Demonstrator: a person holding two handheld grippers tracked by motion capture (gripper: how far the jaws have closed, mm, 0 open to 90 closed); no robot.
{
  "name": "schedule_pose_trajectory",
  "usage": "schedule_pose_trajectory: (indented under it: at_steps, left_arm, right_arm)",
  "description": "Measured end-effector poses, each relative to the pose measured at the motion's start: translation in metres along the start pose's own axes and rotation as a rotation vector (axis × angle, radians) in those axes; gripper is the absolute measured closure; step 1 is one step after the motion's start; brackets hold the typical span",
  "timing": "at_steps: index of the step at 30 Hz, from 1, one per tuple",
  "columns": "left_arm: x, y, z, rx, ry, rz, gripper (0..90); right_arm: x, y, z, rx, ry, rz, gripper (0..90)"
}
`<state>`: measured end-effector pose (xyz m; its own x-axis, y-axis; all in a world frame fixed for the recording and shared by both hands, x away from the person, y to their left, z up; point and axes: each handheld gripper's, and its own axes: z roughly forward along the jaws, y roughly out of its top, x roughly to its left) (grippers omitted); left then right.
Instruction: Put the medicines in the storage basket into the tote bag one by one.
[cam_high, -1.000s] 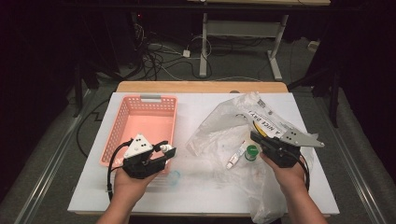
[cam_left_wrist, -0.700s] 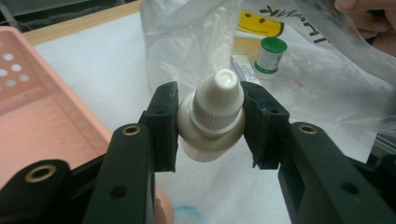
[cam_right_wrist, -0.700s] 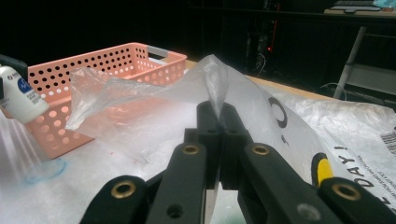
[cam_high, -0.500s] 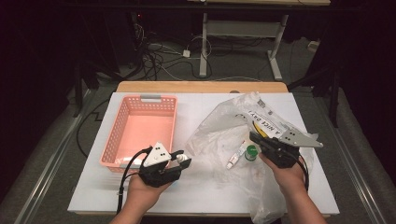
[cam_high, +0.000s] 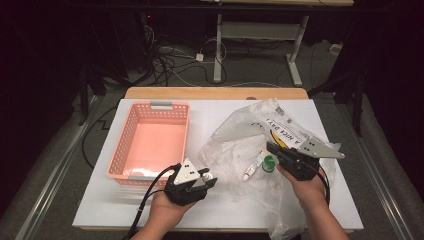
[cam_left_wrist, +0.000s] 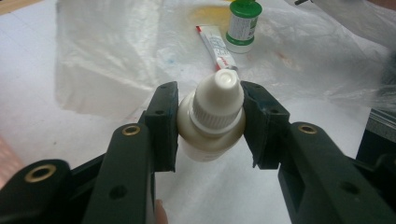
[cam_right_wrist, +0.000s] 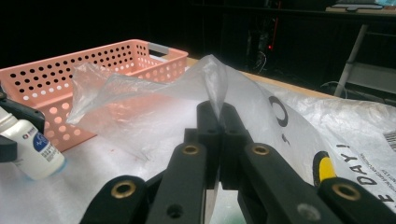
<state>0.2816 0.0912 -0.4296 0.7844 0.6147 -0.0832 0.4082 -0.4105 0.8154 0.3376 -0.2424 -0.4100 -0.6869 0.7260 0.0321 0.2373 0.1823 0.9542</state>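
Left gripper view: small white dropper bottle, ribbed cap, rounded tip.

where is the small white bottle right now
The small white bottle sits clamped in the left gripper, just right of the pink basket, beside the plastic bag.

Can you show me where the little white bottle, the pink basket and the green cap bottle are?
white bottle (cam_left_wrist: 217, 100), left gripper view, on its ribbed cap.
pink basket (cam_high: 162, 106), high view, on its far rim.
green-capped bottle (cam_left_wrist: 243, 24), left gripper view, on its label.
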Motion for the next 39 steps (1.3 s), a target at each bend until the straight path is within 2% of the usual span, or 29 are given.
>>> schedule_pose_trajectory:
  at_steps: [6,9,14,20,23,30,36,39]
  left_arm:
    - [-0.004,0.006,0.018,0.005,-0.009,-0.007,57.9]
    - [-0.008,0.011,0.028,0.006,-0.011,0.007,57.9]
    - [-0.012,0.019,0.041,-0.015,-0.019,0.011,57.9]
    - [-0.012,0.033,0.054,-0.036,0.002,0.025,57.9]
    - [-0.010,0.041,0.063,-0.043,0.005,0.019,57.9]
    - [-0.006,0.059,0.095,-0.044,0.025,0.023,57.8]
    - [-0.006,0.066,0.124,-0.026,0.047,0.016,57.7]
    - [-0.002,0.068,0.136,-0.018,0.057,0.005,57.7]
  right_arm:
    - [0.001,-0.001,0.002,0.004,-0.004,0.002,90.0]
    - [0.001,-0.001,0.003,0.009,-0.004,0.003,90.0]
    - [-0.002,-0.001,0.008,0.010,-0.001,0.011,90.0]
    - [0.000,0.001,0.012,0.003,0.006,0.015,90.0]
    - [0.002,0.003,0.012,-0.004,0.002,0.014,90.0]
    - [0.000,0.004,0.014,-0.010,0.002,0.026,90.0]
    - [-0.002,0.004,0.013,-0.014,0.003,0.029,90.0]
    - [-0.002,0.004,0.012,-0.017,0.006,0.027,90.0]
